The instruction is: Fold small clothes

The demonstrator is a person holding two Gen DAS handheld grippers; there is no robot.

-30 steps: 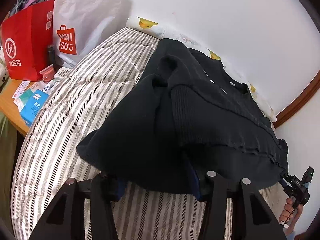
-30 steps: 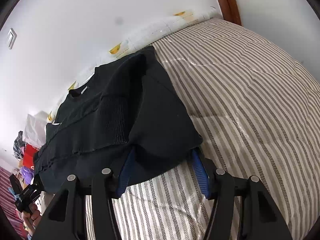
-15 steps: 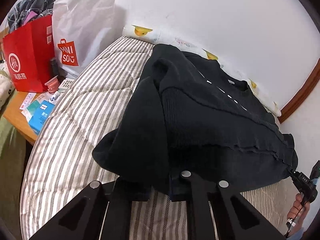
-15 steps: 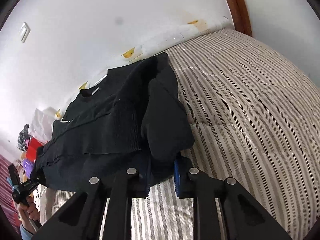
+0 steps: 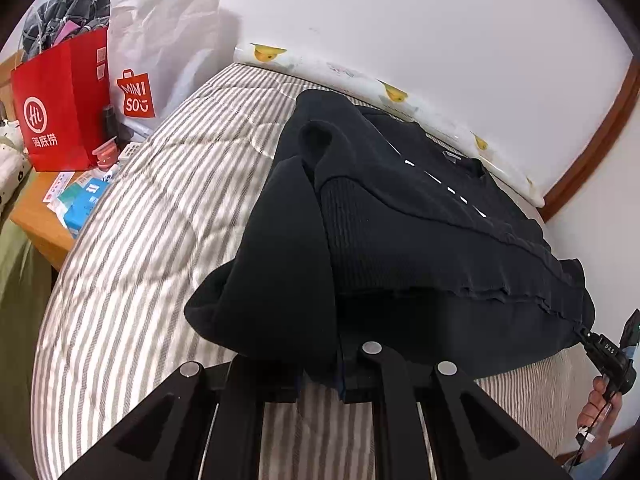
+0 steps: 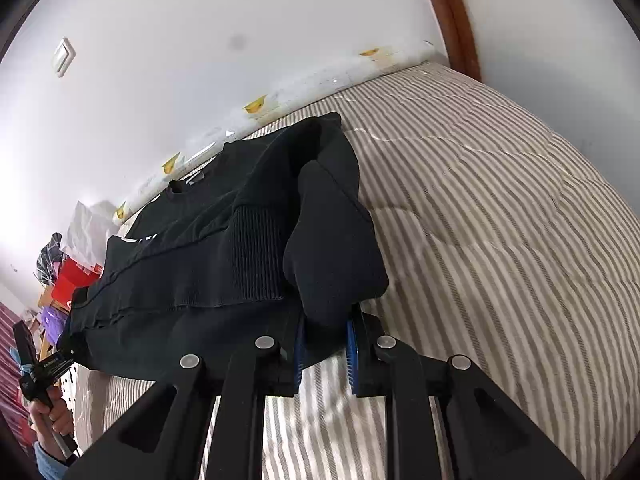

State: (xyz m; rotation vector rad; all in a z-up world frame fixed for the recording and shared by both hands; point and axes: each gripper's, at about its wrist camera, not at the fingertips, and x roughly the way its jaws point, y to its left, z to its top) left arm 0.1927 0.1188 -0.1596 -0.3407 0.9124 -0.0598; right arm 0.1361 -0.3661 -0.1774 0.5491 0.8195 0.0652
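A black sweater (image 5: 400, 240) lies on the striped bed, sleeves folded in over the body; it also shows in the right wrist view (image 6: 248, 232). My left gripper (image 5: 320, 372) is shut on the sweater's bottom left corner and lifts the hem off the bed. My right gripper (image 6: 326, 344) is shut on the bottom right corner, black cloth pinched between its blue pads (image 6: 351, 354). Each gripper shows at the far end of the hem in the other view: the right one (image 5: 600, 350) and the left one (image 6: 52, 364).
The striped grey and white quilt (image 5: 160, 220) covers the bed, against a white wall. A wooden side table (image 5: 36, 216) at left holds a red bag (image 5: 60, 104), a white Miniso bag (image 5: 160, 64) and small boxes. A wooden door frame (image 6: 452, 12) stands at right.
Both grippers closed from open onto the sweater's bottom corners and raised the hem off the quilt. The hem now hangs taut between them.
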